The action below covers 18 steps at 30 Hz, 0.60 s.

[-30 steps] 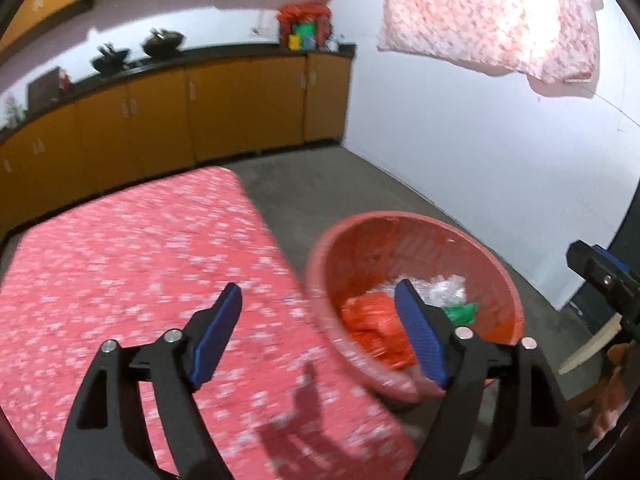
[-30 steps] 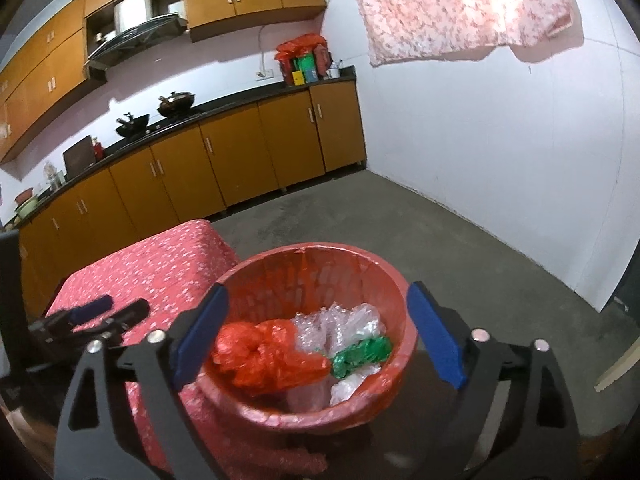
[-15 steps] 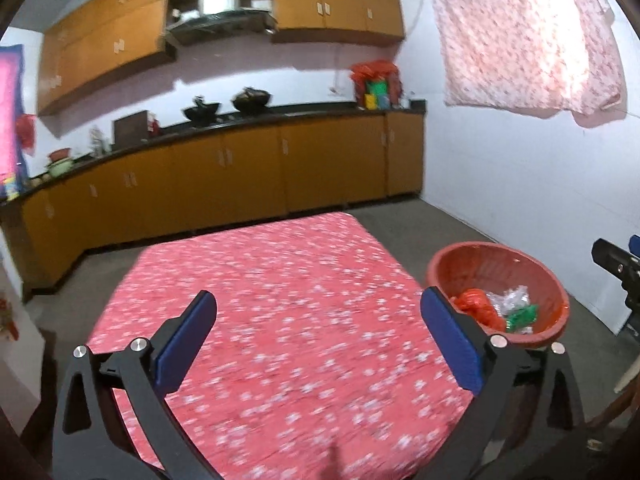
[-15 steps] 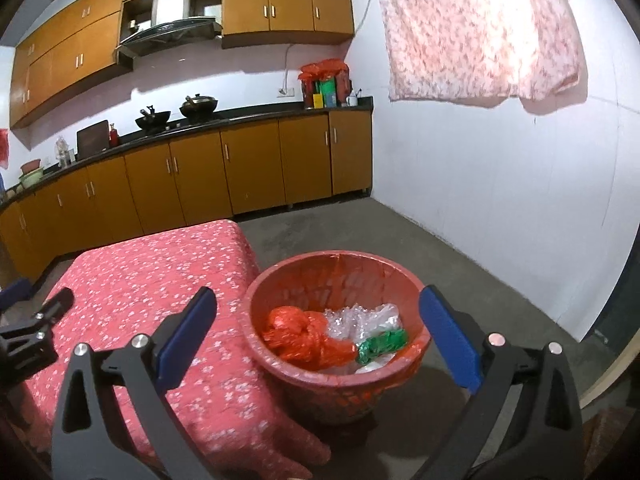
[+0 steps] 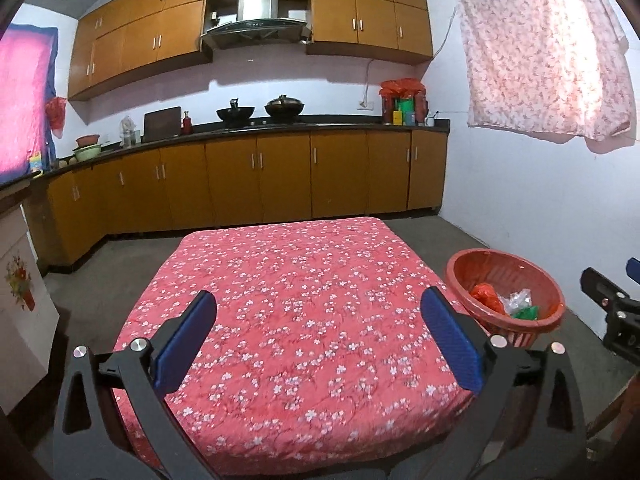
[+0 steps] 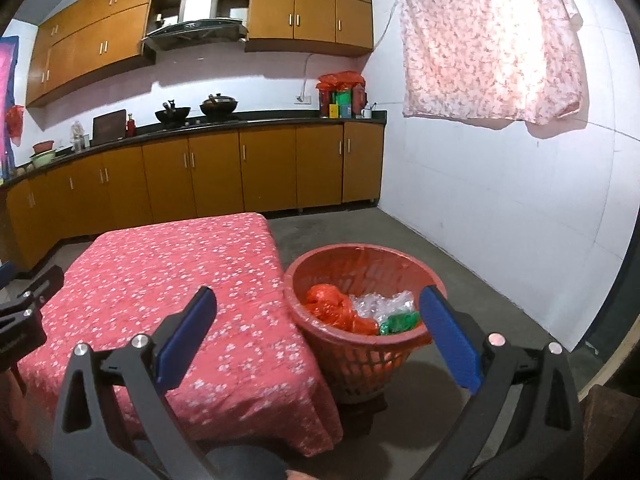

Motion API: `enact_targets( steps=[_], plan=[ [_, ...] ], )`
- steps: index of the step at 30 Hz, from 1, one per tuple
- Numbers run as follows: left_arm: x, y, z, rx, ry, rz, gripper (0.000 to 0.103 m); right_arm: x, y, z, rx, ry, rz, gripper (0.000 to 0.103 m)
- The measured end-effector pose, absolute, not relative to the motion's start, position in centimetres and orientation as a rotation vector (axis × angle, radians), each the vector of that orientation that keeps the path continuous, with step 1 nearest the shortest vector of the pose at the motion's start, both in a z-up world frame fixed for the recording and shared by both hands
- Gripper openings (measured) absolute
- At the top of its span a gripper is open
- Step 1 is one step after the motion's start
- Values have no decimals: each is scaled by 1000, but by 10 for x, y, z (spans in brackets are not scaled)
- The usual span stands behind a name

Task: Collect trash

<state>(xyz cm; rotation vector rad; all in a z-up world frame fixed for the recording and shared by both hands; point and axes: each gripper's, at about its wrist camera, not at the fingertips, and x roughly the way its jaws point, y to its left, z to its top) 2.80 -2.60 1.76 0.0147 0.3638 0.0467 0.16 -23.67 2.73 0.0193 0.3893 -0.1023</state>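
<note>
Your red plastic basket (image 6: 362, 354) stands upright on the concrete floor, just beside the right-hand edge of the surface draped in red flowered cloth (image 6: 168, 280); whether rim and cloth touch, you cannot tell. Its wall is slotted lattice, narrowing toward the base, and the round rim is open at the top. Inside you have three pieces of trash lying together low in the basket: a crumpled orange-red plastic bag (image 6: 334, 312) on the side nearest the cloth, a wad of clear crinkled plastic (image 6: 380, 303) next to it, and a small green wrapper (image 6: 400, 322) against the near wall.
</note>
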Motion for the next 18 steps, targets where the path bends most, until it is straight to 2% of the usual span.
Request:
enact_targets(
  steps=[18],
  plan=[
    [5, -14, 8, -16, 369, -7, 101, -35, -224, 21, 31, 368, -133, 99]
  ],
)
